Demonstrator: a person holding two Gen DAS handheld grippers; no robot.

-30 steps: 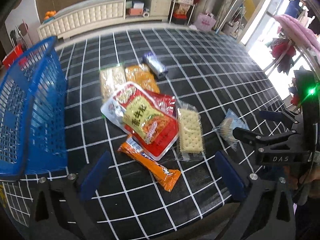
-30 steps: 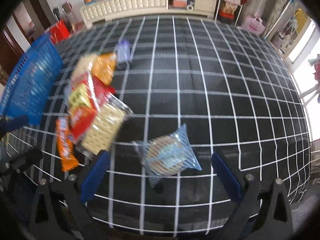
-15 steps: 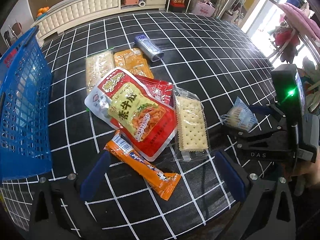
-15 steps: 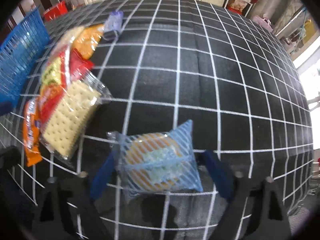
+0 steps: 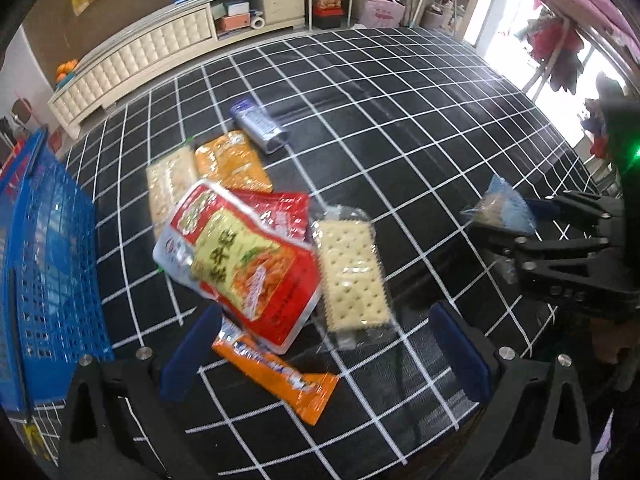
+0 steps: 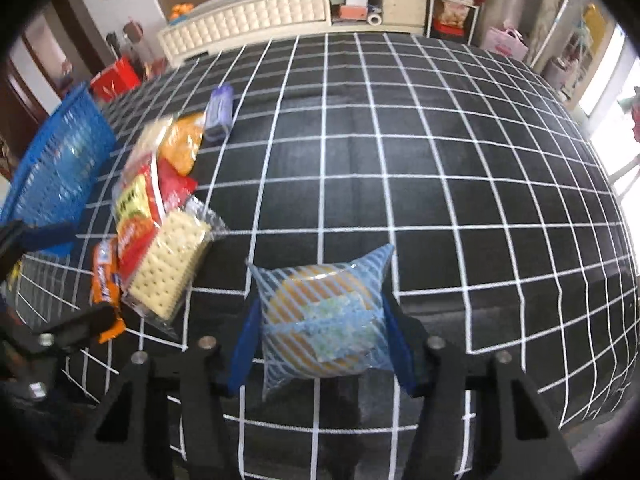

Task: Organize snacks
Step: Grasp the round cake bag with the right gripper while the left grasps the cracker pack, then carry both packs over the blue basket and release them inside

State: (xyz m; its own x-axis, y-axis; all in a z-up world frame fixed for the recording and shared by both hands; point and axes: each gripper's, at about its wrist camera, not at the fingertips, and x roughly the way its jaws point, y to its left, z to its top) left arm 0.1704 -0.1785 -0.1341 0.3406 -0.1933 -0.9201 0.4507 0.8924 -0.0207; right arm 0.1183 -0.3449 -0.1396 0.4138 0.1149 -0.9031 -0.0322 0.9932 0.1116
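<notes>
My right gripper [image 6: 320, 336] is shut on a blue-striped biscuit packet [image 6: 322, 316], held just above the black checked cloth; the same biscuit packet [image 5: 502, 208] shows at the right of the left wrist view. My left gripper [image 5: 324, 356] is open and low over the snack pile. Between its fingers lie an orange bar [image 5: 276, 372], a red and yellow pouch [image 5: 244, 264] and a clear cracker pack [image 5: 354, 276]. Farther back lie a second cracker pack [image 5: 170, 180], an orange packet [image 5: 230, 162] and a purple-silver packet [image 5: 258, 124]. A blue basket [image 5: 40, 264] stands at the left.
The table's black cloth with a white grid [image 6: 440, 184] stretches bare to the right and back. A white cabinet [image 6: 256, 20] lines the far wall. A red box [image 6: 116, 76] sits beyond the blue basket [image 6: 60, 160]. Clothes hang near the window [image 5: 560, 52].
The right gripper closed on the biscuit packet and lifted it slightly off the cloth. The left gripper tilted and moved a little closer over the snack pile, staying open.
</notes>
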